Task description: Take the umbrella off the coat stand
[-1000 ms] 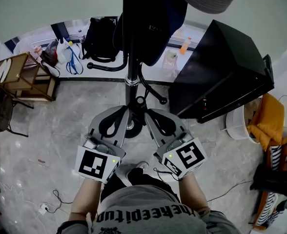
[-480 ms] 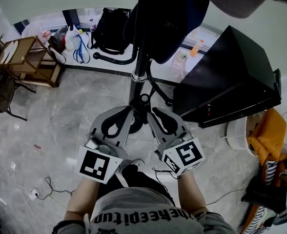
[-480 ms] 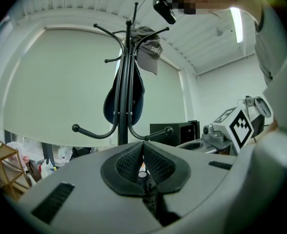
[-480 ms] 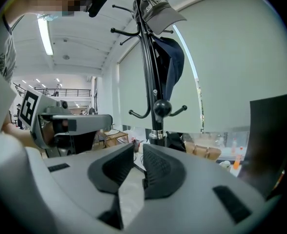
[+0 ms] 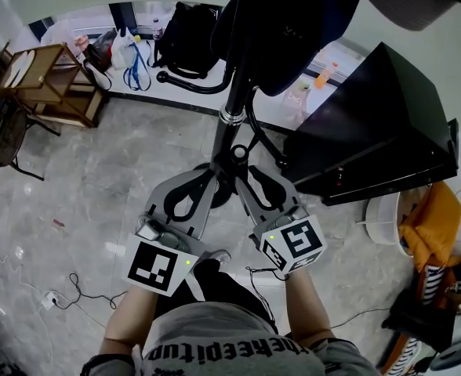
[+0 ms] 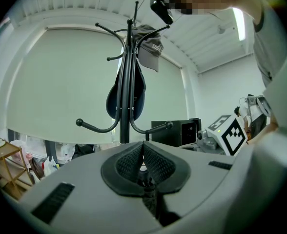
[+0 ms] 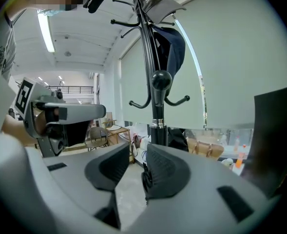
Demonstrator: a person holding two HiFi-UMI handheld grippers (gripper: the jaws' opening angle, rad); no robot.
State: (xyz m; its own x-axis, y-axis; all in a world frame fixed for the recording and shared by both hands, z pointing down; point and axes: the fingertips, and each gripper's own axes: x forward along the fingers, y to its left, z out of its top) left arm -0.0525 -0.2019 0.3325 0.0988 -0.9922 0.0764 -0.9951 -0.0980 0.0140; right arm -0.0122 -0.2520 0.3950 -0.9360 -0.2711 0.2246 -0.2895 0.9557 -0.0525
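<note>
The black coat stand (image 5: 230,116) rises just in front of both grippers. A dark navy bundle (image 5: 293,22), the umbrella as far as I can tell, hangs from its upper hooks, seen too in the left gripper view (image 6: 126,94) and the right gripper view (image 7: 175,52). A grey cap (image 7: 155,1) sits on top. My left gripper (image 5: 213,177) is shut and empty, its pads (image 6: 155,162) meeting. My right gripper (image 5: 245,177) is beside it; its jaws are opening with nothing between them (image 7: 137,150). A ball-ended lower hook (image 7: 161,79) points toward it.
A black cabinet (image 5: 372,131) stands close on the right of the stand. A wooden rack (image 5: 42,84), plastic bags (image 5: 128,53) and a black backpack (image 5: 179,41) line the far wall. A white bucket with orange cloth (image 5: 422,210) is at right, and cables (image 5: 66,296) lie on the floor.
The right gripper's jaws have parted and it has sunk a little. The left gripper stays shut and in place. The head view has shifted, so the stand sits further right.
</note>
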